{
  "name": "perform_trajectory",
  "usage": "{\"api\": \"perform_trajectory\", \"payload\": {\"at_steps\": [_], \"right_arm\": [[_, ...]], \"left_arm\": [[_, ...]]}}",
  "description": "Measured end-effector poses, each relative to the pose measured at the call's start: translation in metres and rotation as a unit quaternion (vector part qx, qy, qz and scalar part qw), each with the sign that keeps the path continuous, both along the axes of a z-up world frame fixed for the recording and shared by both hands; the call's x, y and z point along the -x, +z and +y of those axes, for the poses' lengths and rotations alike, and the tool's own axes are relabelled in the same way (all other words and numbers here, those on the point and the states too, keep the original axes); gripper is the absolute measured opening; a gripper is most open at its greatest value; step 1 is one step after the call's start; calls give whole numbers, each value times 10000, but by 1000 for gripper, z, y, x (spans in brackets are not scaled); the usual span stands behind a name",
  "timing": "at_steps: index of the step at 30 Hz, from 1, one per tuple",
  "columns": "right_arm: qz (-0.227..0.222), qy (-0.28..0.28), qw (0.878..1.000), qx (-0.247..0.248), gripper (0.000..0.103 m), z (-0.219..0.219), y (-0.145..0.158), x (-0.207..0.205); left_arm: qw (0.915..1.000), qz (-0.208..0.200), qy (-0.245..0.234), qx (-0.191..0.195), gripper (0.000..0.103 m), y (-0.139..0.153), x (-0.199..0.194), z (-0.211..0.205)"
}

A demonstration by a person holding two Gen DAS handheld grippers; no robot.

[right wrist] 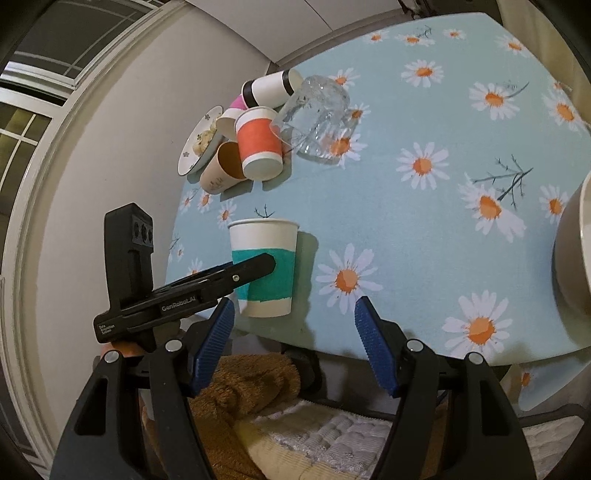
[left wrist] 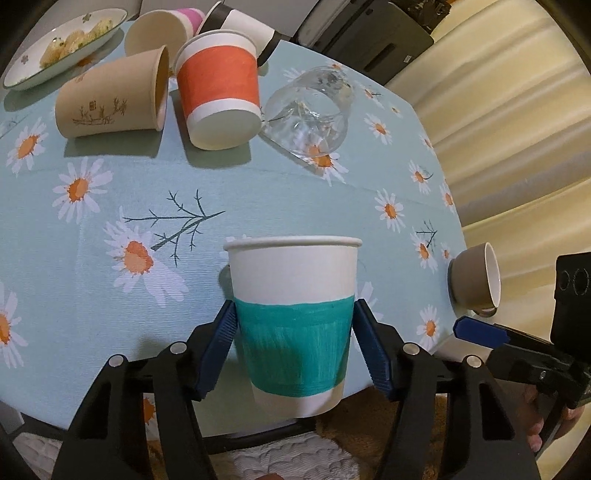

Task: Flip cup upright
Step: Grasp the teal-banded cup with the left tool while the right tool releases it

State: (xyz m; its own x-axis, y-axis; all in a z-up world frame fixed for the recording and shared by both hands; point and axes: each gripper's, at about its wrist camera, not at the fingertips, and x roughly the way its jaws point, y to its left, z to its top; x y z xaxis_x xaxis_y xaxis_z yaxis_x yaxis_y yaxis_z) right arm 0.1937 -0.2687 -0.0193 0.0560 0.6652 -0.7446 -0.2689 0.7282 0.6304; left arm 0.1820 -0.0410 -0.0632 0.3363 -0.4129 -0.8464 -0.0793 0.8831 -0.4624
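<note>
A white paper cup with a teal band (left wrist: 293,325) stands upright, rim up, near the table's front edge; it also shows in the right wrist view (right wrist: 264,266). My left gripper (left wrist: 293,347) has a blue pad on each side of the teal band, very close to or lightly touching it; from the right wrist view its fingers (right wrist: 255,271) reach across the cup. My right gripper (right wrist: 293,343) is open and empty, off the table's front edge to the right of the cup; one fingertip (left wrist: 480,330) shows in the left wrist view.
Lying on their sides at the back are an orange-banded cup (left wrist: 218,92), a tan cup (left wrist: 110,99), a pink cup (left wrist: 166,26), a black-banded cup (left wrist: 240,22) and a clear glass (left wrist: 310,110). A plate of food (left wrist: 62,40) sits far left. A brown cup (left wrist: 476,277) lies at the right edge.
</note>
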Motion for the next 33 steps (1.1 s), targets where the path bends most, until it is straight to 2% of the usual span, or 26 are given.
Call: {"api": "perform_trajectory", "payload": {"at_steps": [4,9,13,15,21,25,29,33], "right_arm": [[-12,-25,9999,-98,68,0,4,1],[-88,-223,9992,-315,68,-6,13,1],[-61,-433,9985,-326,68,-10,14,2],[-47,-500,9983,-293,68,-12,13,4],[-35,-540,9983,-206,68,-13,6,10],[31,-572,9981,-222,68,-15,-1,12],[63,-576,9981,-225,68,-17,-4,13],[72,-616,9978,-238,68,-20,-7,12]], "left_arm": [[9996,-261,25,-63,62,13,5,-2],[9935,-1011,61,-514,62,41,19,-11],[9771,-1778,206,-1154,62,58,38,-19],[9652,-2114,281,-1512,62,64,47,-27],[9361,-2801,508,-2067,62,62,65,-44],[9221,-3128,654,-2184,62,56,72,-51],[9163,-3280,784,-2159,62,46,75,-53],[9066,-3467,887,-2238,62,33,78,-57]]}}
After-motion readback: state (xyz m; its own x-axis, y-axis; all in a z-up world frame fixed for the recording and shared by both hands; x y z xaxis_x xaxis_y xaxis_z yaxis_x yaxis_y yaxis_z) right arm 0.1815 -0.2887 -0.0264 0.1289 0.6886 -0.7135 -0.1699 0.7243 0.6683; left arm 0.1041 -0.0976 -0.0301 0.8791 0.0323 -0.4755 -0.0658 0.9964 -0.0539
